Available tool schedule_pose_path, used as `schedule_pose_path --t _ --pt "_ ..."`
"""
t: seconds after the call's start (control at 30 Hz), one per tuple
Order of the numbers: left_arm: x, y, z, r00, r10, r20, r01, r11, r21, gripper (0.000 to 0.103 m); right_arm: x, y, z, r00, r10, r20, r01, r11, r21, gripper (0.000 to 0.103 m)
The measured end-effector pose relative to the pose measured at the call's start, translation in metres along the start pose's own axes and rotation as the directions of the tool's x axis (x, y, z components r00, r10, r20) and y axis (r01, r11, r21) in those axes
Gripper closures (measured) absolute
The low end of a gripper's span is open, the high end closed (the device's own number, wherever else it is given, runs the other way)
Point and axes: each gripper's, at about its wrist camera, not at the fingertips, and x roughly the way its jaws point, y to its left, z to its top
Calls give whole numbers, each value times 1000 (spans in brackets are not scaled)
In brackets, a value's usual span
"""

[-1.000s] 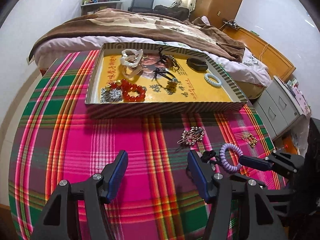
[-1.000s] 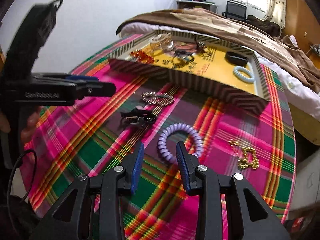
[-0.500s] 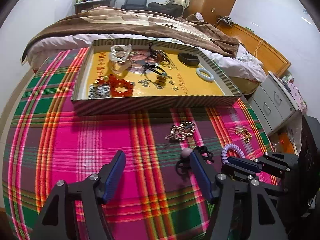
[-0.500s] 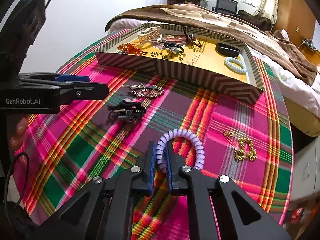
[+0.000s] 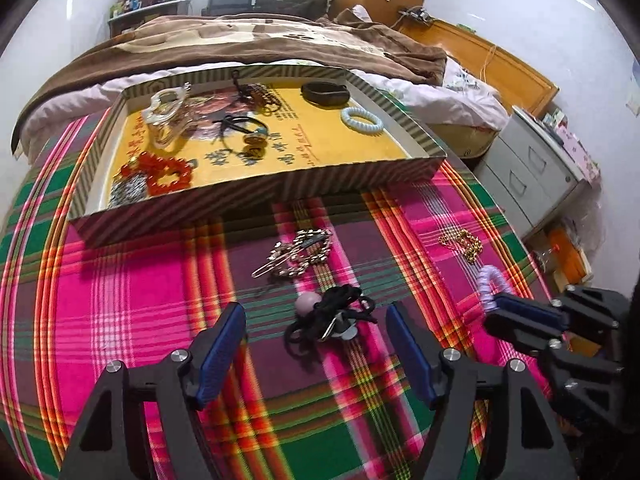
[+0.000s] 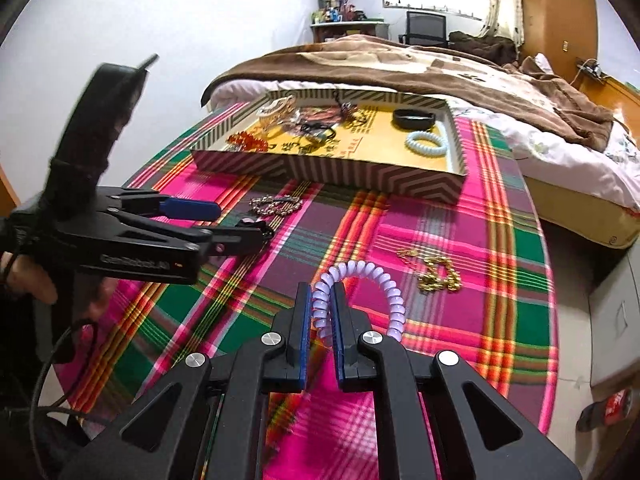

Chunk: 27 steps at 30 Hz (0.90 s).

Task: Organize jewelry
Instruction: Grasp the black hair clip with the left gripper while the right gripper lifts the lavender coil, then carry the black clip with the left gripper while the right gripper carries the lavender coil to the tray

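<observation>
My right gripper (image 6: 321, 292) is shut on a lilac spiral hair tie (image 6: 362, 276) and holds it above the plaid cloth; the tie also shows in the left wrist view (image 5: 491, 284). My left gripper (image 5: 316, 332) is open, its fingers on either side of a black hair tie with a pink bead (image 5: 332, 316). A silver chain bracelet (image 5: 298, 258) lies just beyond it. A gold chain (image 5: 464, 242) lies to the right. The striped tray (image 5: 256, 204) with a yellow floor holds a red bead bracelet (image 5: 166, 172), a light blue spiral tie (image 5: 362, 120) and several other pieces.
The round table has a pink and green plaid cloth (image 5: 132, 304). A bed with a brown blanket (image 5: 256, 44) stands right behind the tray. A grey drawer cabinet (image 5: 532, 168) stands to the right of the table.
My right gripper has shut on the lilac spiral tie and lifted it off the cloth. My left gripper has moved right and forward until its open fingers flank the black hair tie.
</observation>
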Motion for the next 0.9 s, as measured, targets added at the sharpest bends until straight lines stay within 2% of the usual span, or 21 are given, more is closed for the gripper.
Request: schedule_pose_path --t 0.1,0.27,0.4,0.53,0.73,0.9 --pt "9 -5 2 1000 4 -22 -3 1000 16 31 -6 -4 -1 1000 -6 14 6 1000 13 94" --pt "14 -13 1 999 35 -10 -34 998 51 32 -12 -10 -4 1000 -13 25 12 999 32 94" --pt "14 -19 0 997 79 -5 -79 994 78 46 -13 -11 -4 999 -10 30 9 999 34 94" --pt "15 -24 -1 989 145 3 -144 982 125 64 -12 -11 -3 999 -5 34 4 999 35 94" --pt "8 -23 -1 989 146 25 -149 981 125 73 -14 -12 -1 999 -16 36 14 999 37 94" --pt "-2 -19 3 989 142 48 -146 983 109 74 -16 -12 3 999 -23 45 21 999 39 94"
